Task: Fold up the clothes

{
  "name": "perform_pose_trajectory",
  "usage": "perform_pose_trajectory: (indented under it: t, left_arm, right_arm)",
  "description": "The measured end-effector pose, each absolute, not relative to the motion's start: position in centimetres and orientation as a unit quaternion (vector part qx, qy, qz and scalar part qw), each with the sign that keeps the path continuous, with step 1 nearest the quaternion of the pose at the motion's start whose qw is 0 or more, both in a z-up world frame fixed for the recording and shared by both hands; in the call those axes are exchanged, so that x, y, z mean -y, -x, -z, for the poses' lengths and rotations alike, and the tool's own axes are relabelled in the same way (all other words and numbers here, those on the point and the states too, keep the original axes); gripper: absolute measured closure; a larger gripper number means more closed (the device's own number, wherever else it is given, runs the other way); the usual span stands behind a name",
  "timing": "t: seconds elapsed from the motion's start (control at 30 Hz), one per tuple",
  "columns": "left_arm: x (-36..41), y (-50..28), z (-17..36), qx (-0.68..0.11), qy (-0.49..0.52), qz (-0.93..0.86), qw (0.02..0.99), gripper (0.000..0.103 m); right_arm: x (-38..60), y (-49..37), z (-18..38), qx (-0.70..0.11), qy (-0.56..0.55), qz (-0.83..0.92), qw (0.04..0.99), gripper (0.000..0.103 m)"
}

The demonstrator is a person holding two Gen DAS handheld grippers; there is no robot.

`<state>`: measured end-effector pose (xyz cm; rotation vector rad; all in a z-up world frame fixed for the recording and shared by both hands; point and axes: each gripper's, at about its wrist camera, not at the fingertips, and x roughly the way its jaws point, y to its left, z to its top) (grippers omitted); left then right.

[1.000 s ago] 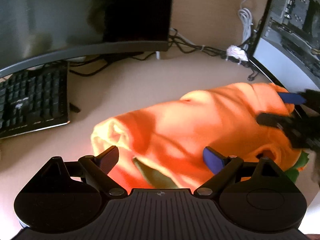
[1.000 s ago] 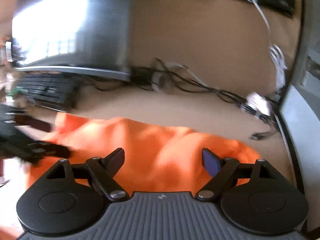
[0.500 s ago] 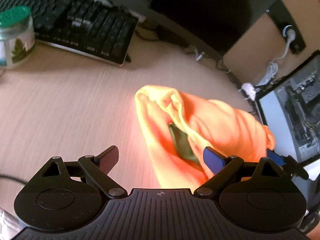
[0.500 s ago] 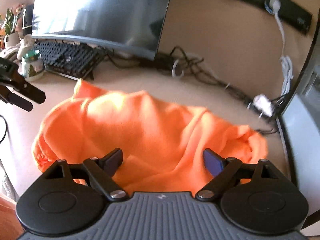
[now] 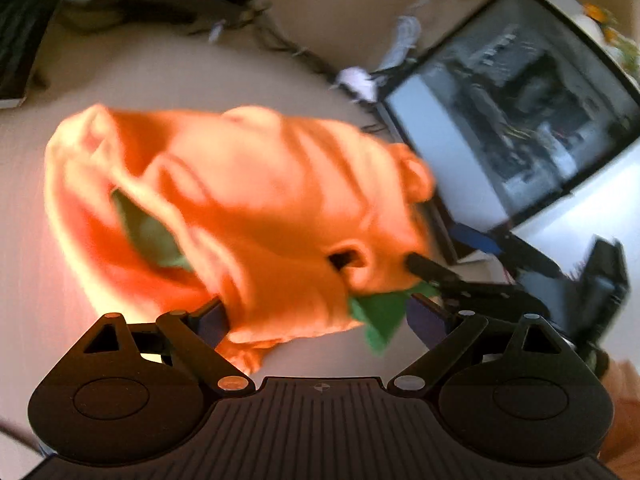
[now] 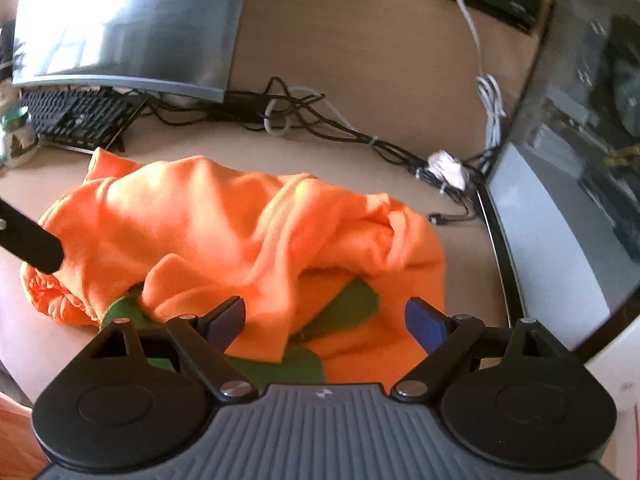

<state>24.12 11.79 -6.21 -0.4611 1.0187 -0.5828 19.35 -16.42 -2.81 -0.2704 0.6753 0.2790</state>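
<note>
Orange garment crumpled on desk; no writing legible

Each gripper: ribbed grey body, black linkage arms, 2 silver screws, blue-padded fingers.

Left view motion-blurred — keyboard cut off, perhaps.

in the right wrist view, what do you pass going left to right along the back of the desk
black keyboard → curved grey monitor → tangle of black cables → white crumpled cable bundle → glass-sided computer case
</note>
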Motion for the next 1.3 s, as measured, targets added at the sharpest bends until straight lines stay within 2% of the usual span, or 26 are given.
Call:
perform_pose_trajectory:
  t: [0.1,0.23,0.5,0.73,0.93,1.17,1.23,1.3]
  left_arm:
    - [-12.4,-24.2,5.8,-0.471,0.224,0.257,0.814,0.008]
    - [-13.0,-25.1,5.9,-0.467,0.218,0.230,0.826,0.008]
    - [-12.6,-24.3,7.2,-0.476,0.087,0.149,0.863,0.008]
    - [-17.5,-23.0,5.5,-0.458,0.154,0.090,0.871,0.008]
    - [-22.2,-22.1,5.2,-0.459,0.235,0.038,0.856,0.008]
    - [-23.9,-21.6,5.7,-0.467,0.302,0.040,0.830,0.008]
    - [-24.0,-21.7,6.0,-0.471,0.317,0.051,0.822,0.008]
    - [-23.5,-22.1,6.2,-0.475,0.321,0.059,0.818,0.007]
  right_arm:
    - [16.7,-18.4,2.2,-0.322,0.101,-0.183,0.923,0.015]
    - [14.6,-17.5,2.4,-0.310,0.142,-0.243,0.908,0.021]
    - [12.8,-20.3,6.0,-0.362,0.183,-0.205,0.891,0.023]
    - [10.3,-18.9,1.1,-0.250,0.182,-0.255,0.916,0.018]
    - [3.6,-18.8,2.9,-0.289,0.164,-0.366,0.869,0.017]
    - [-3.5,-18.4,8.0,-0.311,0.232,-0.364,0.847,0.017]
    - [-3.5,-18.7,8.7,-0.319,0.227,-0.349,0.852,0.030]
    - [-2.3,-19.6,8.4,-0.342,0.179,-0.335,0.859,0.051]
